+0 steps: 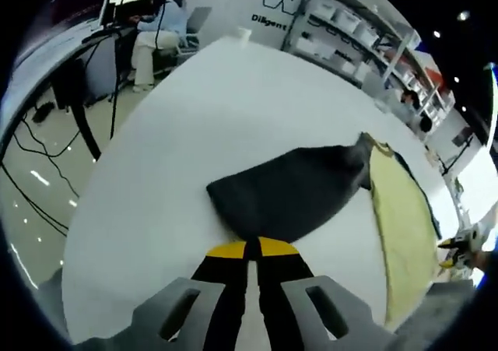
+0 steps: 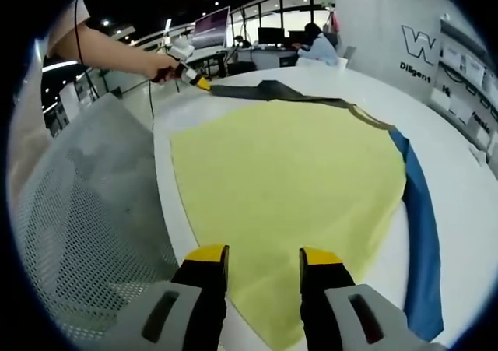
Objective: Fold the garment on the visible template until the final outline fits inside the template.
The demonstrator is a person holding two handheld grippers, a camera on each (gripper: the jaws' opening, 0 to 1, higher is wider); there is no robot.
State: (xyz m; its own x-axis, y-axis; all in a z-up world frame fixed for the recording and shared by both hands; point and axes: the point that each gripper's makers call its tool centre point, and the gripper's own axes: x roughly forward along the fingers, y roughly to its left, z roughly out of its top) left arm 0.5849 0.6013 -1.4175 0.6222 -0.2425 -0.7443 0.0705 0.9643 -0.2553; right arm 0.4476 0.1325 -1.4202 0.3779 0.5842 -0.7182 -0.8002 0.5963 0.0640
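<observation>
A dark grey garment point(image 1: 292, 186) lies bunched on the white table point(image 1: 226, 110). My left gripper point(image 1: 251, 248) is shut on its near edge. A pale yellow sheet point(image 1: 401, 226) lies flat to the right of it, touching its far corner. In the right gripper view the yellow sheet point(image 2: 288, 180) spreads ahead of my right gripper point(image 2: 263, 256), which stands open above its near corner with nothing between the jaws. A blue strip point(image 2: 420, 219) shows along the sheet's right edge. Farther off, the left gripper point(image 2: 193, 76), in a person's hand, pinches the dark garment point(image 2: 272, 90).
A grey mesh surface point(image 2: 85, 211) stands against the table's left edge point(image 2: 167, 203). Shelving with boxes point(image 1: 366, 32) lines the far wall. A person sits at a desk point(image 1: 156, 36) beyond the table. Cables point(image 1: 47, 156) trail over the shiny floor.
</observation>
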